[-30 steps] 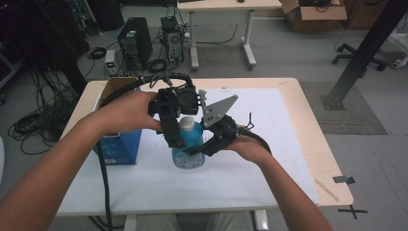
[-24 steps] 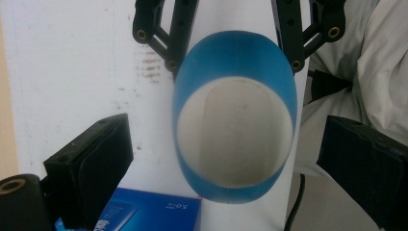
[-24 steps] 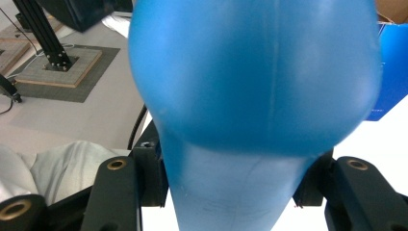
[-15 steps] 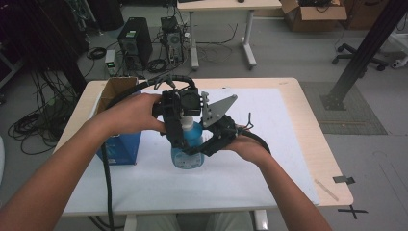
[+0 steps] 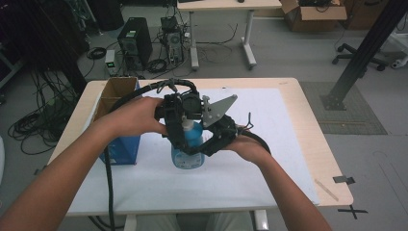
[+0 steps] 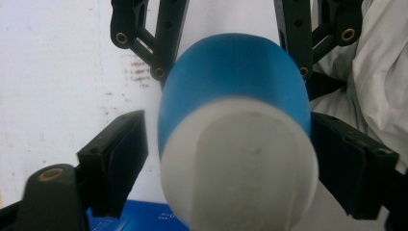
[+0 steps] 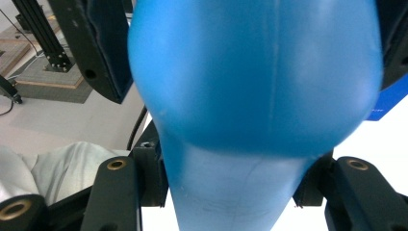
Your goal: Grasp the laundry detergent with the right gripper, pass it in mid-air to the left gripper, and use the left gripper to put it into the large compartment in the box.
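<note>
A blue bottle (image 5: pixel 187 153) with a white cap (image 6: pixel 240 168) stands on the white sheet near the table's middle. My right gripper (image 5: pixel 193 150) comes in from the right and is shut on the bottle's blue body (image 7: pixel 255 72), with a jaw pressed on each side. My left gripper (image 5: pixel 184 120) reaches down over the bottle's top. In the left gripper view its jaws straddle the cap: the right one sits against it, and the left one stands a small gap away.
A blue box (image 5: pixel 121 144) with an open brown top stands just left of the bottle, under my left forearm. The white sheet (image 5: pixel 269 120) covers most of the wooden table (image 5: pixel 308 110). Cables trail from both grippers.
My left gripper has come down a little over the bottle's cap. The bottle and my right gripper have hardly moved.
</note>
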